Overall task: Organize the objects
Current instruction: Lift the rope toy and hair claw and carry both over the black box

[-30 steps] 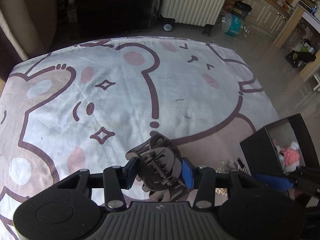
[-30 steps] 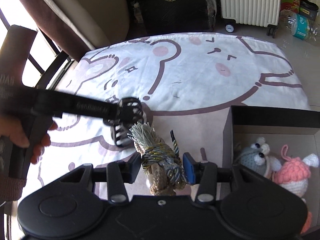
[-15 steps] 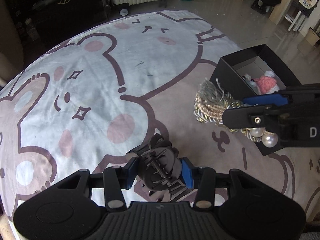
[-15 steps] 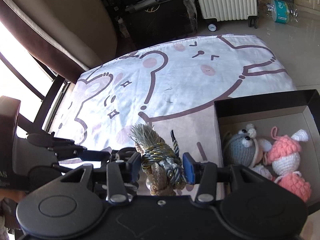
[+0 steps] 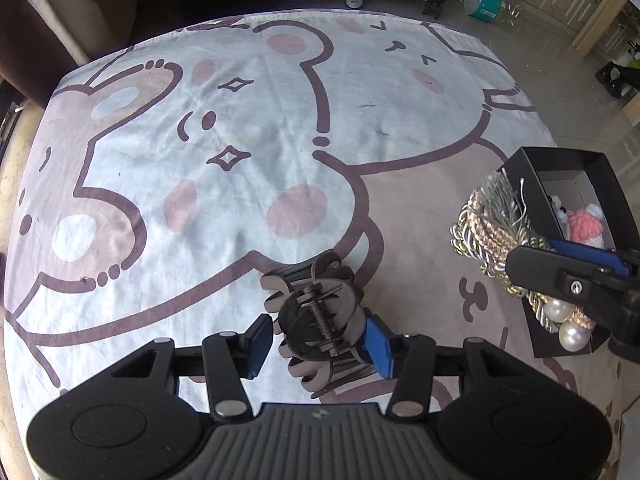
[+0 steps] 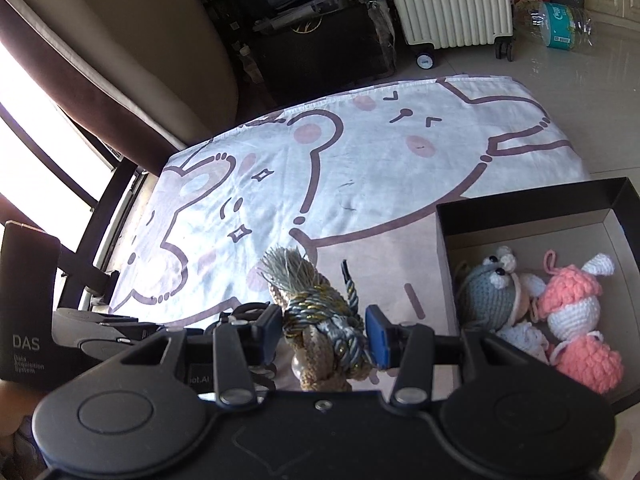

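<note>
My left gripper (image 5: pixel 318 344) is shut on a black claw hair clip (image 5: pixel 316 316) and holds it above the printed blanket (image 5: pixel 240 128). My right gripper (image 6: pixel 322 334) is shut on a braided gold and grey tassel cord (image 6: pixel 320 312) with pearl beads. In the left wrist view the right gripper (image 5: pixel 576 276) holds the cord (image 5: pixel 492 220) beside the near wall of a black box (image 5: pixel 532 184). The box (image 6: pixel 532 200) holds crocheted toys: a grey one (image 6: pixel 490 296) and pink ones (image 6: pixel 572 300).
The blanket with cartoon animals lies on the floor. A white oil radiator (image 6: pixel 448 0), dark furniture (image 6: pixel 320 44) and a plastic bottle pack (image 6: pixel 560 24) stand beyond its far edge. A brown curtain (image 6: pixel 100 60) hangs at left. The left gripper body (image 6: pixel 80 328) shows low left.
Both grippers have kept their hold. The right gripper with the cord has risen and moved toward the box. The left gripper with the clip has swung its view back over the blanket.
</note>
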Available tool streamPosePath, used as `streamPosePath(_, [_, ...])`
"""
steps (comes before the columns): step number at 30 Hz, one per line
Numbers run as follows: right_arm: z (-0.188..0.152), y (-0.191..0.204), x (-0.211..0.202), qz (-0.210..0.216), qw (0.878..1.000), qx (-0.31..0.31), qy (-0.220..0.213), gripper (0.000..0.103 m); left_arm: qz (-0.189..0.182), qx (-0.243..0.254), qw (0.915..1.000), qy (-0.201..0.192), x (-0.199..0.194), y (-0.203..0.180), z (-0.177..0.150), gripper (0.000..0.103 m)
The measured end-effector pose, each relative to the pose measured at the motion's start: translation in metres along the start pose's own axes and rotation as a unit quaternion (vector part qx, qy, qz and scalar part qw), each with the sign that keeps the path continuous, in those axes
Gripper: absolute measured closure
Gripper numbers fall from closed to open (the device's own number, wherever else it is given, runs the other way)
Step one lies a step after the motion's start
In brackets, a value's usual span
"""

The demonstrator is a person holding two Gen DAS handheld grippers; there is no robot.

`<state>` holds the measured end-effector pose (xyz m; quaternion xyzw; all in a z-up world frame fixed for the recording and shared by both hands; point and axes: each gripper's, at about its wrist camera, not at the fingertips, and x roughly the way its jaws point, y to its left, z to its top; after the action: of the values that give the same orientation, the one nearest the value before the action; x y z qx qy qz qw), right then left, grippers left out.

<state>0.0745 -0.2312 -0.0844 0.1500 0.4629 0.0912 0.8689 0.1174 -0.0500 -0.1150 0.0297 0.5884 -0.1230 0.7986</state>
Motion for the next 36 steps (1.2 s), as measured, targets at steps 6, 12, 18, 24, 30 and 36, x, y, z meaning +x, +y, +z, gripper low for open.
streamPosePath(6, [0.001,-0.002,0.000,-0.002,1.000,0.005,-0.001,0.056,-0.014,-0.103,0.9946,0.001,0.003,0.007,-0.001,0.051])
streamPosePath(12, [0.001,-0.002,0.001,-0.004,1.000,0.001,0.001,0.056,0.009,-0.114,0.9935,-0.007,0.003,-0.002,0.001,0.053])
streamPosePath(18, [0.000,-0.003,0.001,-0.006,1.000,-0.001,0.002,0.056,0.019,-0.095,0.9952,-0.011,0.003,-0.007,0.000,0.057])
streamPosePath(24, [-0.001,-0.006,0.000,-0.008,1.000,0.000,0.000,0.056,0.013,-0.097,0.9946,-0.035,-0.008,-0.003,0.001,0.058])
streamPosePath(30, [0.001,-0.006,-0.008,-0.011,1.000,-0.001,-0.015,0.057,-0.009,-0.107,0.9918,-0.070,-0.031,-0.005,0.004,0.058])
streamPosePath(36, [0.003,-0.009,-0.023,-0.027,0.999,-0.001,-0.041,0.057,-0.020,-0.097,0.9901,-0.100,-0.054,-0.017,0.003,0.058])
